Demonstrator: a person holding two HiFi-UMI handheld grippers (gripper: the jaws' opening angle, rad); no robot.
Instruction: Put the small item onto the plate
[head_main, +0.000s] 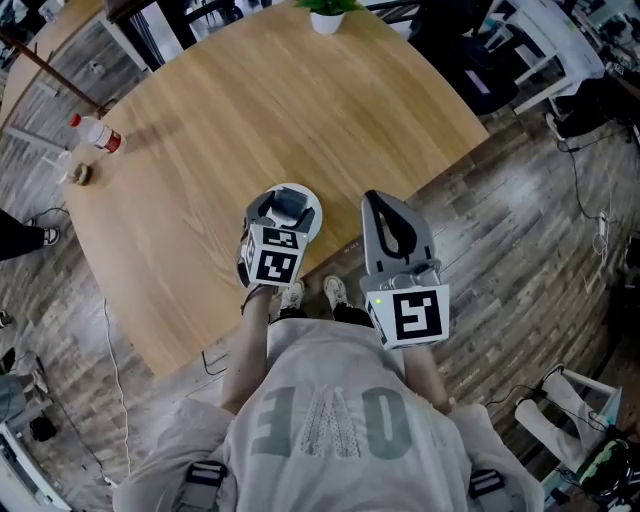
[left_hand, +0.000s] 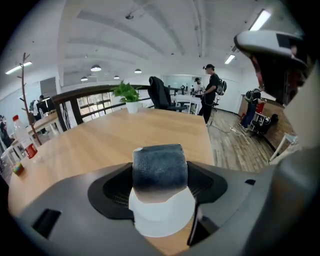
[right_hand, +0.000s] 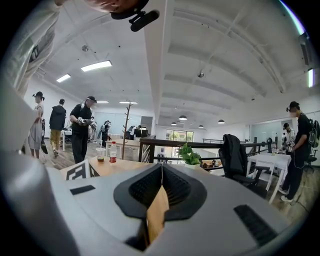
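A dark grey, sponge-like block, the small item (left_hand: 159, 167), sits between the jaws of my left gripper (left_hand: 160, 175), which is shut on it. Right beneath it lies a round white plate (left_hand: 165, 220); I cannot tell whether the block touches the plate. In the head view the left gripper (head_main: 285, 208) hangs over the plate (head_main: 313, 214) near the front edge of the round wooden table (head_main: 260, 110). My right gripper (head_main: 381, 206) is to the right of the plate at the table's edge, and its jaws (right_hand: 161, 172) are shut on nothing.
A bottle with a red label (head_main: 99, 135) and a small cup (head_main: 80, 175) stand at the table's far left. A potted plant (head_main: 327, 15) is at the far edge. Office chairs (head_main: 500, 60) stand beyond the table at the right. The person's feet (head_main: 312, 293) show by the table.
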